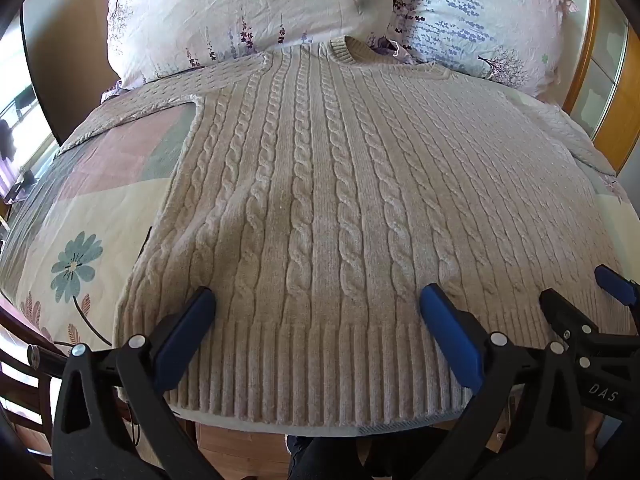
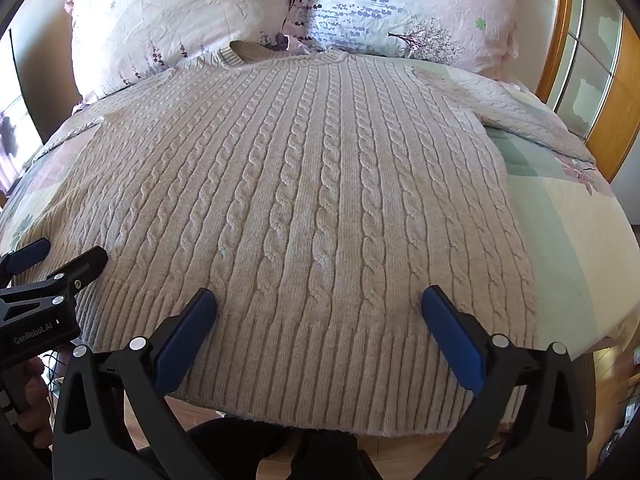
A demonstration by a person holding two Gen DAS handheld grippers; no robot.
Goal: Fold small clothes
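A beige cable-knit sweater [image 1: 320, 200] lies flat on the bed, collar toward the pillows, ribbed hem at the near edge; it also shows in the right wrist view [image 2: 312, 208]. Both sleeves spread out to the sides. My left gripper [image 1: 318, 300] is open, its blue pads hovering over the hem's left part. My right gripper [image 2: 319, 300] is open over the hem's right part. The right gripper shows at the right edge of the left wrist view [image 1: 580, 284]. The left gripper shows at the left edge of the right wrist view [image 2: 60, 254]. Neither holds anything.
Two floral pillows [image 1: 248, 12] [image 2: 400, 8] lie at the head of the bed. A patchwork flower quilt [image 1: 68, 232] [image 2: 568, 220] covers the bed. A wooden frame with glass panels [image 2: 580, 80] stands at the right. Wooden floor [image 1: 240, 444] lies below the near bed edge.
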